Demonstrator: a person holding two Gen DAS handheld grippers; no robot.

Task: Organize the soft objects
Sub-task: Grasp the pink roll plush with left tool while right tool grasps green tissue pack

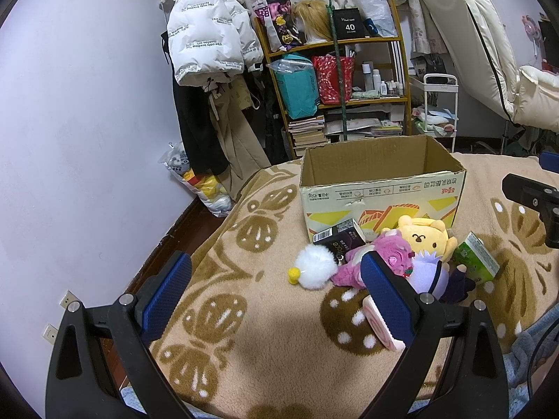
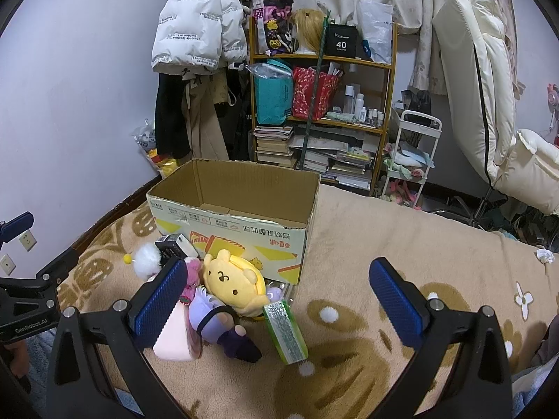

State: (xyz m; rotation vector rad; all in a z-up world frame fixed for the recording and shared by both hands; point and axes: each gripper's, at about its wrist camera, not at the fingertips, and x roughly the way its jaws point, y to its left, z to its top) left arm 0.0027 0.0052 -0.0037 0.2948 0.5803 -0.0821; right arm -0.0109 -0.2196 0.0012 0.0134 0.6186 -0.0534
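- Both pairs of fingers are spread wide with nothing between them. The left gripper hangs over the blanket on the near side of the cardboard box. The right gripper hangs over the toy pile, which lies against the box's front wall.
- The left gripper's right finger sits in front of the pink plush, so from there I cannot tell if it touches. A careless closing could pinch two toys at once.
- The yellow bear lies on top of the purple doll, touching it. Lifting one may drag the other, and it could drop short of the box.
- Hard things are mixed in. A green carton lies just beside the doll, and a dark small box rests between the white pompom and the cardboard box. Either could get scooped up with the soft toys, spoiling the sort.
- A pink roll-shaped cushion sits partly behind the right gripper's left finger, so it is easy to knock aside.
- The cardboard box looks empty and light. A bump on its wall might slide it along the blanket toward the bed's edge.
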